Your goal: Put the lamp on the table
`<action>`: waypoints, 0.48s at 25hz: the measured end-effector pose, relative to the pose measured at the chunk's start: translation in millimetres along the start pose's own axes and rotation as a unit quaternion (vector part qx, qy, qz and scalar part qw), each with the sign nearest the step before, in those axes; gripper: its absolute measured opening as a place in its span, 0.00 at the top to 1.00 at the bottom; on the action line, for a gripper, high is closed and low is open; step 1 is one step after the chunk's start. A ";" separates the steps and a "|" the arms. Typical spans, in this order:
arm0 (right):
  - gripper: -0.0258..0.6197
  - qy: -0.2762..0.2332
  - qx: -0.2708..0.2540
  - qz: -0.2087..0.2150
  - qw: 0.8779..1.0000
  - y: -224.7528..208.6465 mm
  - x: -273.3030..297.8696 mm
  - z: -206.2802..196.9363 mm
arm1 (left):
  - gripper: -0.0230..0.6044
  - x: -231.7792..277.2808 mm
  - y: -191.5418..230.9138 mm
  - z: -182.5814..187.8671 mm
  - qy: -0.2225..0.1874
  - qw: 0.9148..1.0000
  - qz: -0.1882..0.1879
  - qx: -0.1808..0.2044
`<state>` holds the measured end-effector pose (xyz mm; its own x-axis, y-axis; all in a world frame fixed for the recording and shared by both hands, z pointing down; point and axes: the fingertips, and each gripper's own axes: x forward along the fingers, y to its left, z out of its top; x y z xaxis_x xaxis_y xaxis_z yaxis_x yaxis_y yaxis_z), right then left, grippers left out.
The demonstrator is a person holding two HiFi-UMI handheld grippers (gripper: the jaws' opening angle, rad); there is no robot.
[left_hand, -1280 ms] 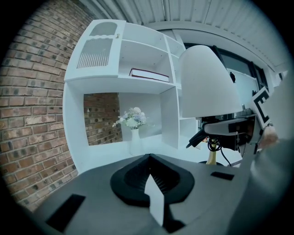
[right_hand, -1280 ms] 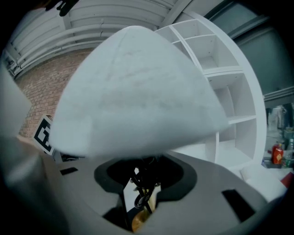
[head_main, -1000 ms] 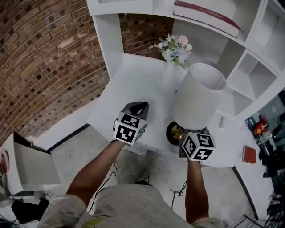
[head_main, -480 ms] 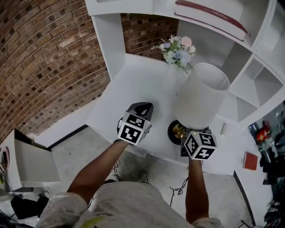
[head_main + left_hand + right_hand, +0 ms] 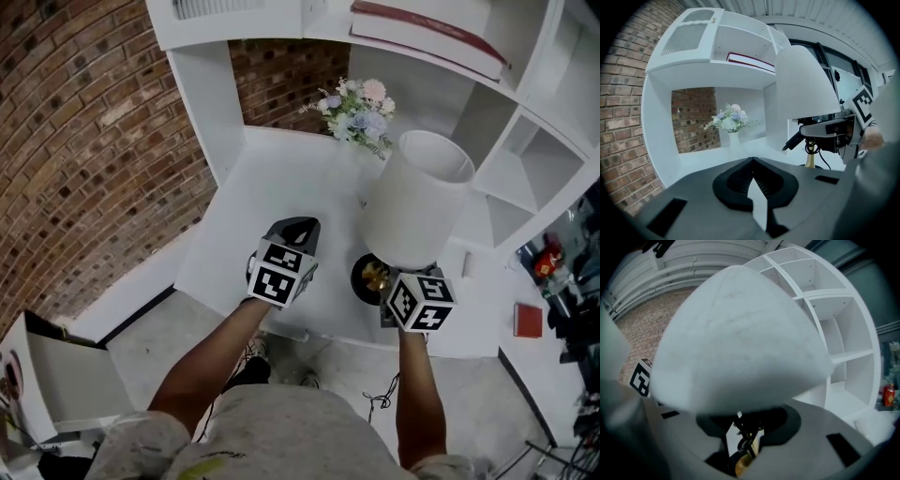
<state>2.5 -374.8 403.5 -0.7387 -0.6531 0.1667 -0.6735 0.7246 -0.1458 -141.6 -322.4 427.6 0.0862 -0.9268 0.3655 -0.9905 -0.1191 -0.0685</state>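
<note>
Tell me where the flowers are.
Head view, top centre: the flowers stand at the back of the white desk, behind and left of the lamp.

Pastel flowers (image 5: 354, 105) in a white vase (image 5: 734, 139) stand before a brick wall (image 5: 281, 80) — a red-edged book (image 5: 422, 28) lies shelved above.

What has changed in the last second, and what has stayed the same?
No clear change; only the head view shifted slightly. The right gripper keeps its jaws on the brass stem of the white-shaded lamp at the front edge of the white table. The left gripper stays beside it, jaws together, empty.
</note>
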 end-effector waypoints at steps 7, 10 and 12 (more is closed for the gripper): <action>0.74 -0.003 0.028 -0.054 0.998 -7.2 13.3 0.8 | 0.97 24.5 15.0 -2.0 -0.003 0.999 -0.048 0.008; 0.74 -0.002 0.035 -0.080 0.996 -10.8 17.6 -0.1 | 0.97 33.2 18.7 -1.9 -0.004 0.997 -0.069 0.019; 0.74 0.001 0.034 -0.094 0.995 -11.5 19.9 -1.1 | 0.97 37.9 22.3 -1.9 -0.005 0.996 -0.080 0.025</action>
<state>-4.5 -395.8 409.6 -0.5996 -0.7752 0.1990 -0.8000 0.5730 -0.1781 -160.6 -359.4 441.7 0.2445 -0.8979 0.3661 -0.9572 -0.2839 -0.0570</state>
